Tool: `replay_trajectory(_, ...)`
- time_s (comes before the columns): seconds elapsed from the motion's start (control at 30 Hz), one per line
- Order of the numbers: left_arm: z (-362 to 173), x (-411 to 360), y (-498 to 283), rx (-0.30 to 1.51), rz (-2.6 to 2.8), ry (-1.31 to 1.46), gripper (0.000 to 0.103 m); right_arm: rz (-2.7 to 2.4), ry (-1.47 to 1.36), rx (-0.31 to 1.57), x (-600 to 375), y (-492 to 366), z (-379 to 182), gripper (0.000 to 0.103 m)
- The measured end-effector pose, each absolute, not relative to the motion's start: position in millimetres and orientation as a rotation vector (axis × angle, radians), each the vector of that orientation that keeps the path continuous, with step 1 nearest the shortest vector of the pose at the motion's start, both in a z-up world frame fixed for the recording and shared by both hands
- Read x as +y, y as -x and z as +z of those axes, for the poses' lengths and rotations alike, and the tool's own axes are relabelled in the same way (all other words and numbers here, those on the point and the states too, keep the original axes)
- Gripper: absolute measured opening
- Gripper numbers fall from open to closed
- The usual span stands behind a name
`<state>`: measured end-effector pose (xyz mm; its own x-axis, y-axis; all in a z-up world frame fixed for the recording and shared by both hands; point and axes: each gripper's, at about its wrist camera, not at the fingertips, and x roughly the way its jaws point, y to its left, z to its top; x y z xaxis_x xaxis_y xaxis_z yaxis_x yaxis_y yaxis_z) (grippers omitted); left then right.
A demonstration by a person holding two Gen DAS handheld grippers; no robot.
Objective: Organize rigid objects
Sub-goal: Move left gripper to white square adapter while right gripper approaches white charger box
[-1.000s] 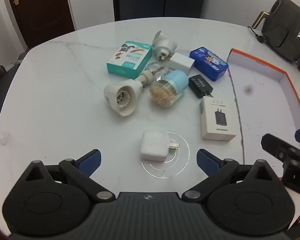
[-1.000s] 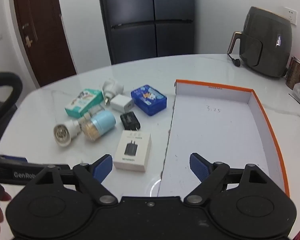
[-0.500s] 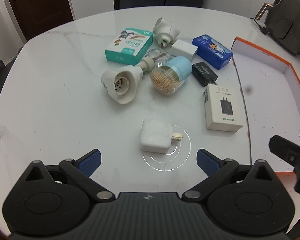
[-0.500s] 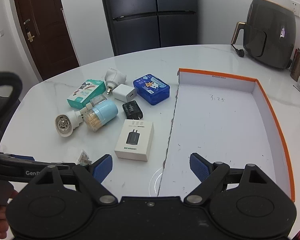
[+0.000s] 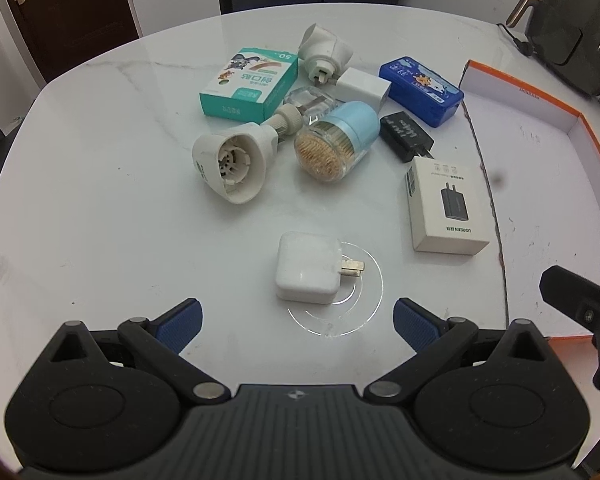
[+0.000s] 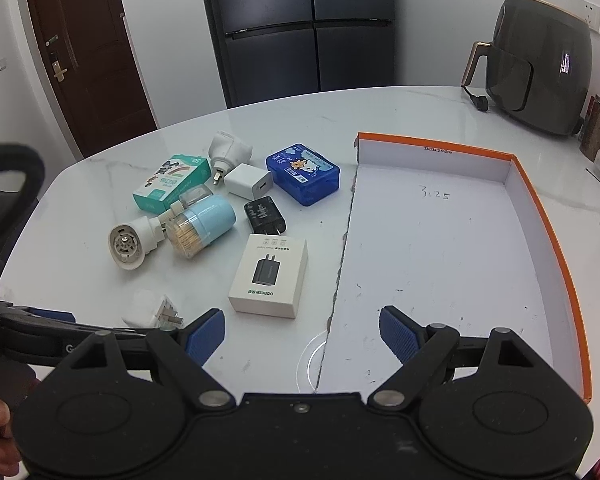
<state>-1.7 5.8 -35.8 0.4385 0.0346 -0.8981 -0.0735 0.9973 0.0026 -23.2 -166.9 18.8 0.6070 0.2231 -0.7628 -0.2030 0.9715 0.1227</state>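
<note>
Both tools gape: left tool (image 5: 296, 316) near white charger (image 5: 307, 267) (untouched), right tool (image 6: 301, 330) over tray (image 6: 439, 248).

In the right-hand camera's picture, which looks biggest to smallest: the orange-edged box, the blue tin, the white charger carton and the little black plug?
1. Orange-edged box, by far the largest.
2. White charger carton and blue tin: they look alike, and the carton lies nearer the camera, so I won't rank them.
3. Black plug, the smallest.
</note>
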Motion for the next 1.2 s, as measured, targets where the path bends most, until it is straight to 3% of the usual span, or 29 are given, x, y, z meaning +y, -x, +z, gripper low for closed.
replay_trajectory(1.2, -53.5, 5.4, -9.2, 1.136, 0.007, 0.001, 0.103, 0.219, -0.04, 0.907, -161.6, 19.8, 10.5, 0.099)
